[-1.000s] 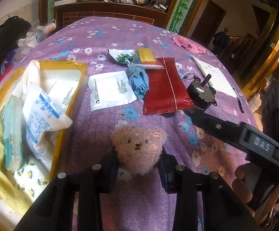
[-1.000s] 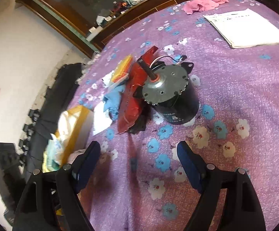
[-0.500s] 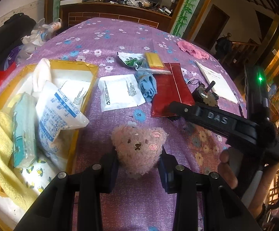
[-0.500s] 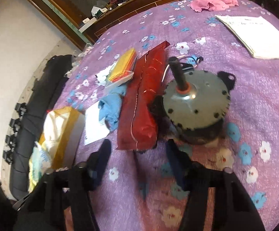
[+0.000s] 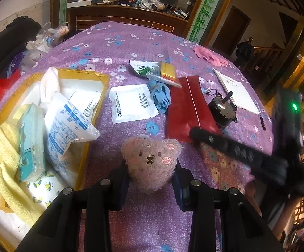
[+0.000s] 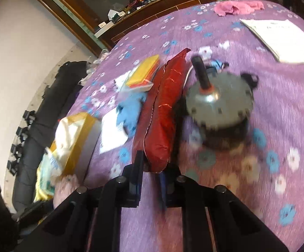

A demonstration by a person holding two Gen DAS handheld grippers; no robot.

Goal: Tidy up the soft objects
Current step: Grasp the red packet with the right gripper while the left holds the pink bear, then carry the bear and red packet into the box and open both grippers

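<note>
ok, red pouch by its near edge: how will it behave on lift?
Likely floppy: the red pouch looks puffy and creased, so its far end should sag. The glossy film may slip in the right gripper, pinching only its thin seam. Probably light; it could brush the motor beside it.

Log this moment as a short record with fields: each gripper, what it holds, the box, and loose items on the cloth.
left gripper: shut on pink bear head
right gripper: fingers closed on near end of red pouch
yellow box: holds yellow towel, white packets
loose on purple cloth: blue cloth, white packet, motor, pink cloth, paper
</note>
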